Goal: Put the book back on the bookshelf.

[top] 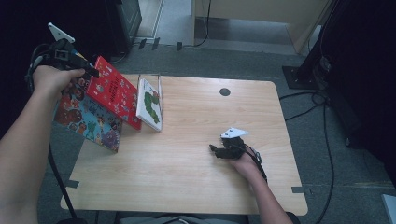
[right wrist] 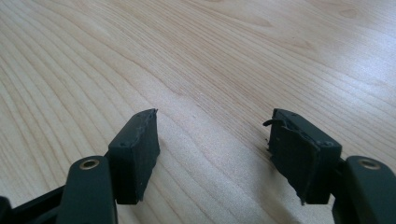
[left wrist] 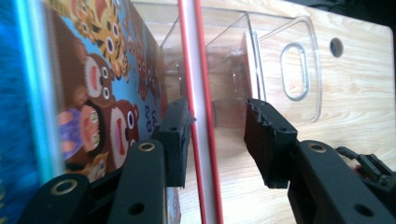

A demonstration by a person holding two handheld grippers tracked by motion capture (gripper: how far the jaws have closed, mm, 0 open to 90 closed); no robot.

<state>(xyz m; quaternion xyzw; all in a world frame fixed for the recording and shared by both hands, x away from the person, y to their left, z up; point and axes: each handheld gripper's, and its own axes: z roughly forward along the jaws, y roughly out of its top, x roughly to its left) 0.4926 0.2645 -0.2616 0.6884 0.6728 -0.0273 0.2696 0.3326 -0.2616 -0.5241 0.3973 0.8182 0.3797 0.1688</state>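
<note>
Red book [left wrist: 201, 140] between left tool [left wrist: 217, 140] pads

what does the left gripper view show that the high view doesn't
Left gripper view: the red book's thin edge stands between the left gripper's open jaws, touching one pad with a gap at the other, and the clear holder's oval handle cutout. High view: the right gripper resting on the table. Both: the cartoon-animal book and the red one.

The wooden table [top: 196, 154] has a small dark round hole [top: 224, 92] near its far edge. On the grey floor behind it lie black cables [top: 317, 100], and a black stand base [top: 299, 74] is at the right side.
</note>
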